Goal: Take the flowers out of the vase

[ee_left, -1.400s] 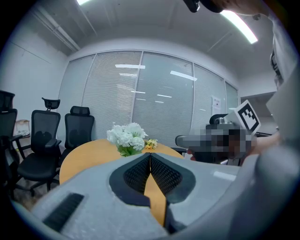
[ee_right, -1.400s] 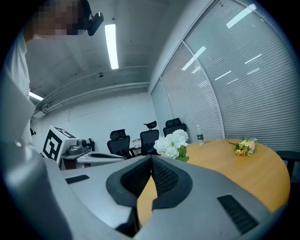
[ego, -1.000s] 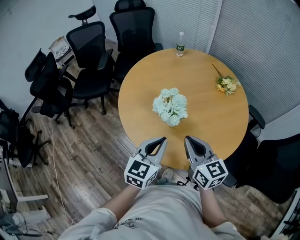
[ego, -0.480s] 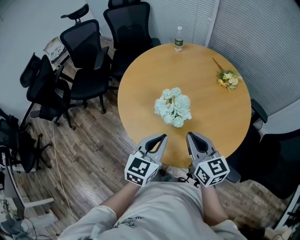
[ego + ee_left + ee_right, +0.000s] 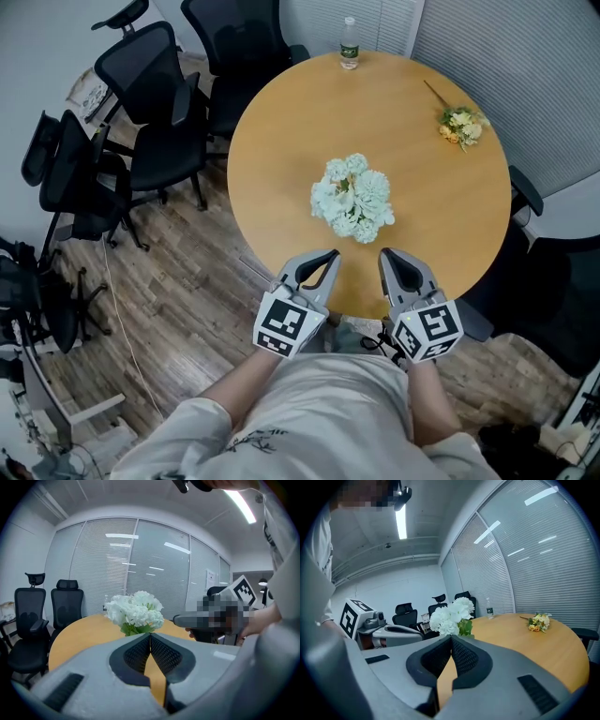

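In the head view, the flowers (image 5: 352, 197) stand at the middle of the round wooden table (image 5: 300, 112): a tight dome of pale, white-green pompom blooms with a little green leaf at the edges. The blooms hide the vase beneath them. A small yellow bouquet (image 5: 459, 124) with a thin stem lies flat near the table's rim at 2 o'clock, well apart from the flowers, and a clear bottle (image 5: 349, 43) stands upright at the rim at 12 o'clock. Black chairs (image 5: 150, 84) crowd the floor at 10 o'clock. The left gripper (image 5: 323, 261) and right gripper (image 5: 389, 260) hover side by side over the table's edge at 6 o'clock, both pointing toward the flowers and near them but not touching them. In the left gripper view, the jaws are pressed together with nothing between them. The flowers (image 5: 136, 611) rise just above the tips at 12 o'clock, showing ruffled white heads over green leaves, with the right gripper at 3 o'clock and two chairs at 9 o'clock. In the right gripper view, the jaws are likewise closed tip to tip and empty. The flowers (image 5: 451, 613) sit right over the tips at 12 o'clock, the bottle stands behind them, and the yellow bouquet lies on the tabletop at 3 o'clock.
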### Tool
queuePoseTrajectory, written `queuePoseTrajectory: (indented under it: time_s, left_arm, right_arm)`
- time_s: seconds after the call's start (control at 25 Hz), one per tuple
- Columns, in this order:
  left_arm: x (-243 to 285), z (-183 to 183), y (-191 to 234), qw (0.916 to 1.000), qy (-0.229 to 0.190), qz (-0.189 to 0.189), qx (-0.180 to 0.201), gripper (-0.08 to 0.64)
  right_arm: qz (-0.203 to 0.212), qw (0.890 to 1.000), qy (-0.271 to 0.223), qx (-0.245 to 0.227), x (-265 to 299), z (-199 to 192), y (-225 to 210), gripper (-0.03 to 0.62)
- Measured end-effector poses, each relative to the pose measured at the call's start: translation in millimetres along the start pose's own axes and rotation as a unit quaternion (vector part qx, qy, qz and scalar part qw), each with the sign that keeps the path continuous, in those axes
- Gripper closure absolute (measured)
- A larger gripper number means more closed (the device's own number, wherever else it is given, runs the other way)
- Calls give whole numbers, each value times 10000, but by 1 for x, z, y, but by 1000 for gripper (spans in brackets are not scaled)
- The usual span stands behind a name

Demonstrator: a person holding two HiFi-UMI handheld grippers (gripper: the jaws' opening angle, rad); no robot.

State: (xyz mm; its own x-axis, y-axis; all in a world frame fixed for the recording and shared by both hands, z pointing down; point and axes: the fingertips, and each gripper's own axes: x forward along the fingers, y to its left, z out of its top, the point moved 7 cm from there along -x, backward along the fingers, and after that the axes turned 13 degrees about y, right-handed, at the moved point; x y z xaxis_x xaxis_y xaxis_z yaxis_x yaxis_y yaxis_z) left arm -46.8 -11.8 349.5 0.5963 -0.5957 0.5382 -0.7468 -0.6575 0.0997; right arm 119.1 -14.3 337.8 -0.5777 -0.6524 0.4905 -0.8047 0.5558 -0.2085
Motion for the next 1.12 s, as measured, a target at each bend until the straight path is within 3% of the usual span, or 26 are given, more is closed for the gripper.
queuePoseTrajectory:
  time_s: [0.64, 0.88, 1.12]
  left_arm:
    - [56, -24, 33, 9995, 249, -160, 102, 549]
    - [76, -21, 43, 9994, 222, -236, 112, 425]
    - [88, -14, 51, 9993, 154, -279, 181, 399]
  right_arm:
    - [-335, 9990, 234, -156, 46, -20, -22, 583]
    - [-235, 9994, 205, -170, 63, -27, -28, 579]
    - [-7, 9993, 209, -310, 85, -40, -37, 427]
